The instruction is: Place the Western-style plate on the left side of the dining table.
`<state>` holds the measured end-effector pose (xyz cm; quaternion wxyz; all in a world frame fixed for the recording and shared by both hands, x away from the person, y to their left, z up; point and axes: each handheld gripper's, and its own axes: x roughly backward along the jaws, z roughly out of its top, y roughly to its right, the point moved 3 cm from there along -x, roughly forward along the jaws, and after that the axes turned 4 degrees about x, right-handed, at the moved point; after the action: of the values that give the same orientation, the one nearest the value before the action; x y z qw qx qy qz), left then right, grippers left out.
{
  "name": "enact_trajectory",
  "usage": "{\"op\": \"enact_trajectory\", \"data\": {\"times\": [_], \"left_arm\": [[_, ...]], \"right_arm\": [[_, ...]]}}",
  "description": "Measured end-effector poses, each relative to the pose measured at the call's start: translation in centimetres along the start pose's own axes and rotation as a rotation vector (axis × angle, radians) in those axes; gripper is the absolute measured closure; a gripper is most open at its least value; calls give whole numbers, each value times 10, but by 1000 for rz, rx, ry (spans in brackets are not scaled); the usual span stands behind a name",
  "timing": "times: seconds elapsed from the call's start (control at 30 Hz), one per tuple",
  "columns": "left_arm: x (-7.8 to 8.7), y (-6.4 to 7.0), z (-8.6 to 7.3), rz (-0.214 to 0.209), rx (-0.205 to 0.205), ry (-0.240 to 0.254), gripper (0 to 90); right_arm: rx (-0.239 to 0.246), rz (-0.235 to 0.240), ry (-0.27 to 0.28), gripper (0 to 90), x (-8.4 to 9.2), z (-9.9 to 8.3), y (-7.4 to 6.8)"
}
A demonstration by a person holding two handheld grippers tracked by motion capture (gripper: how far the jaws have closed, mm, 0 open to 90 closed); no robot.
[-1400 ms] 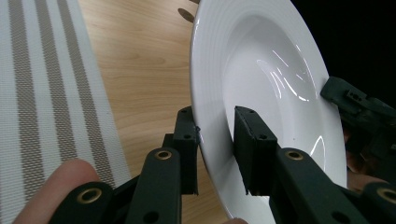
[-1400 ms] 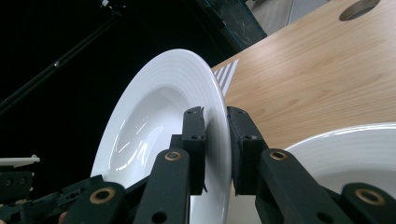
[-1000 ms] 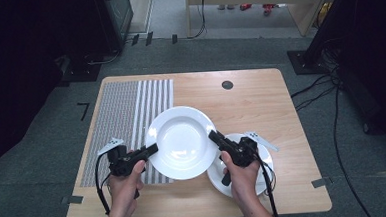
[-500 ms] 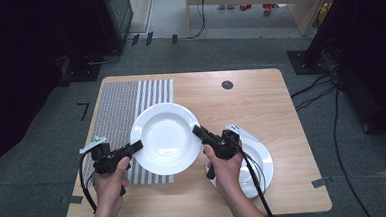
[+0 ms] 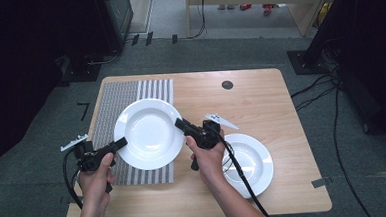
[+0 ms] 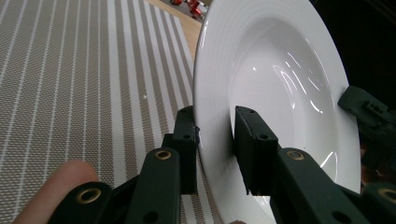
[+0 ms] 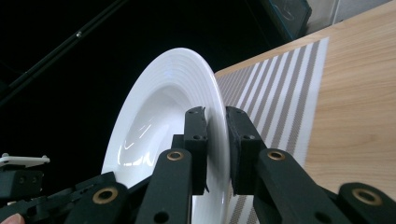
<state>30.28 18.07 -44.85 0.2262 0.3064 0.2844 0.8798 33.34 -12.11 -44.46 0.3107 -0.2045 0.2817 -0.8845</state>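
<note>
White deep plate (image 5: 148,134) pinched at opposite rims between left tongs (image 5: 117,143) and right tongs (image 5: 180,124), mid-carry above striped mat (image 5: 111,100); next, probably level lowering.

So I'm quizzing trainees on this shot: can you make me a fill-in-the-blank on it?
1. Both grippers clamp the rim of the same white ____.
2. That held plate hangs over the ____ placemat.
3. The second plate lies on the wooden table near the person's ____ hand.

Missing words: plate; striped; right
</note>
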Motion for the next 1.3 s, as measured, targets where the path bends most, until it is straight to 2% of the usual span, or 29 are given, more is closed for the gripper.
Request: {"op": "enact_trajectory", "data": {"times": [0.13, 0.23, 0.27, 0.47, 0.6, 0.8, 1.03, 1.2, 1.3], "left_arm": [[5, -7, 7, 12, -4, 8, 719], [4, -18, 10, 21, 12, -2, 719], [4, -18, 10, 21, 12, -2, 719], [-3, -38, 14, 47, 19, -28, 719], [-7, -50, 17, 60, 32, -38, 719], [-14, -60, 22, 77, 43, -50, 718], [-24, -72, 34, 120, 44, -67, 717], [-34, -80, 42, 142, 54, -76, 714], [-40, -86, 47, 155, 56, -83, 707]], "right_arm": [[-5, 18, -12, 815, -11, -1, -4], [-6, 15, -22, 814, -19, -4, -5], [-6, 15, -22, 814, -19, -4, -5], [-13, 2, -50, 811, -37, -15, 0], [-36, -8, -68, 812, -49, -21, 5], [-63, -25, -84, 811, -63, -24, 8], [-102, -50, -107, 803, -86, -29, 18], [-100, -61, -114, 802, -97, -27, 21], [-115, -61, -125, 810, -106, -25, 23]]}}
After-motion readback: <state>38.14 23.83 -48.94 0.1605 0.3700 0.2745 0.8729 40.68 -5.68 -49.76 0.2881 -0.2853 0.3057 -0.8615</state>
